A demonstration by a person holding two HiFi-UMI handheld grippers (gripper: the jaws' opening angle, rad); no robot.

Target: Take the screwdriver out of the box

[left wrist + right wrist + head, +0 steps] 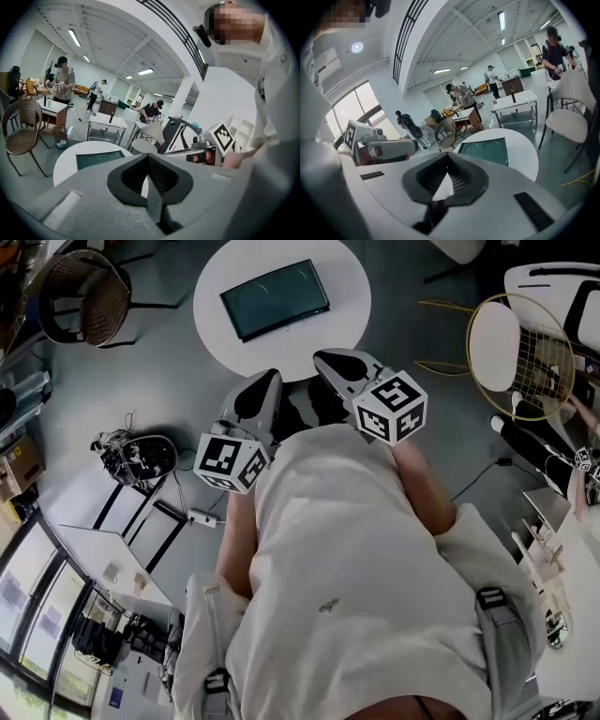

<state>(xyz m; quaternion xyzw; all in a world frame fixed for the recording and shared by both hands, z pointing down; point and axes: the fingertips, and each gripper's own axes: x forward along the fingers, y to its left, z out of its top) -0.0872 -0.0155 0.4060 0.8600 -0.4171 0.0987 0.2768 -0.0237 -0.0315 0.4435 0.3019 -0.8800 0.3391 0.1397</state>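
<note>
Shirt front nearest, with both grippers tucked against it, jaws pressed together on nothing.
My left gripper and right gripper point out toward the round table, which stands just beyond them on the far side. Each pair of jaws meets at the tips, holding nothing. The box lies flat on that table, dark and shallow, and I can't tell whether it is lidded. No screwdriver shows; I take it to be inside. The task looks barely begun. To do this well I should step in and lower both grippers over the table. Then I spread the jaws, steady the box with one gripper and go for the handle with the other.
</note>
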